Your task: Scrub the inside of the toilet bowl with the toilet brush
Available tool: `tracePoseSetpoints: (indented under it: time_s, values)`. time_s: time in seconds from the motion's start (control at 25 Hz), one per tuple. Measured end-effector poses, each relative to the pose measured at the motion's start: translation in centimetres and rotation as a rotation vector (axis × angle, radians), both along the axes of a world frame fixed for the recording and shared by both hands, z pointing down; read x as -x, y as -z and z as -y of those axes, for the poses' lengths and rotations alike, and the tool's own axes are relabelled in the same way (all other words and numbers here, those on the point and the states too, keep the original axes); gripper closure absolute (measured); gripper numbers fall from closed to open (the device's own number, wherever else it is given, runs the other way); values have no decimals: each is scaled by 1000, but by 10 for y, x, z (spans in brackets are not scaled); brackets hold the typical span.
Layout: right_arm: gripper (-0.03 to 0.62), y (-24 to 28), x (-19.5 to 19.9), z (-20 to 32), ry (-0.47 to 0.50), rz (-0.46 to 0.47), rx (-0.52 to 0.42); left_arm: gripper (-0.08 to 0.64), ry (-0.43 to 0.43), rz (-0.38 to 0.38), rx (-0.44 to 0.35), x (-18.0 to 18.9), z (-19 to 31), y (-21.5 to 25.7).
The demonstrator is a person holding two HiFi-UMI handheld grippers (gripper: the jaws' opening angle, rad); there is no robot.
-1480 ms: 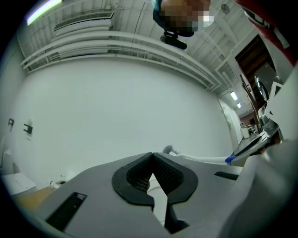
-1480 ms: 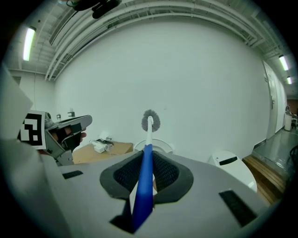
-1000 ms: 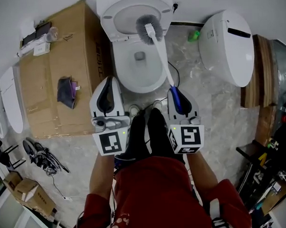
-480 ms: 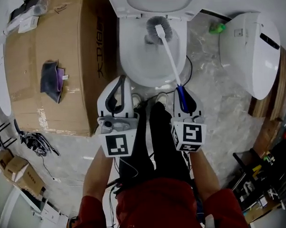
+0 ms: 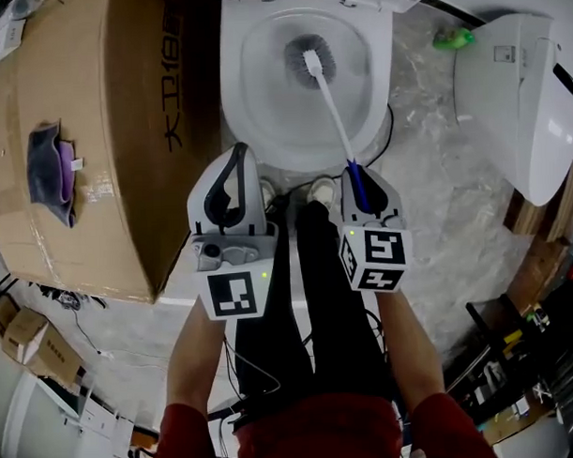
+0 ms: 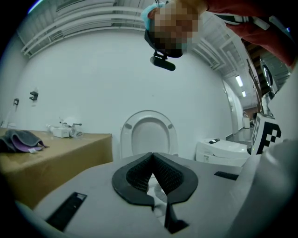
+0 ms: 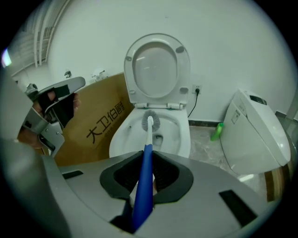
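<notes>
A white toilet [image 5: 255, 131] with its lid raised [image 7: 157, 69] stands in front of me. My right gripper [image 5: 358, 188] is shut on the blue handle of the toilet brush [image 5: 331, 109], whose white shaft slants up into the bowl. The grey bristle head [image 5: 306, 57] sits inside the bowl against its far wall; in the right gripper view the bristle head [image 7: 150, 120] lies just below the seat hinge. My left gripper [image 5: 236, 178] hangs shut and empty near the bowl's front left rim, its jaws meeting at the tips in the left gripper view [image 6: 152, 160].
A large cardboard box [image 5: 86, 136] stands left of the toilet with a purple-grey cloth [image 5: 50, 175] on top. A second white toilet [image 5: 521, 93] lies at the right, with a green bottle [image 5: 453, 39] by the wall. A black cable [image 5: 385, 135] curls beside the bowl's base.
The head view has moved forward over the bowl. The brush head has come down from the raised lid's base into the bowl, and both grippers have advanced with it.
</notes>
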State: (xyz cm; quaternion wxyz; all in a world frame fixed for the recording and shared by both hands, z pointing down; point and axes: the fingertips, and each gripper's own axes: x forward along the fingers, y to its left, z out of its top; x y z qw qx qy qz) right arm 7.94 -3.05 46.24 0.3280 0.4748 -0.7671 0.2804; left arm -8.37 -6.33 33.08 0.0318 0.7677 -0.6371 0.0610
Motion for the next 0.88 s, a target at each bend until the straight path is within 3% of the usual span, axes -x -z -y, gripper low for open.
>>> tracePoseSetpoints:
  time_s: [0.36,0.88]
  values:
    - [531,-64,-7,22,-49,-42,54,548,-26,1,33,-6,-5,-46]
    - [531,-83,-6,75,-134,-64,40,548,3,-7,90,11,-5,-67]
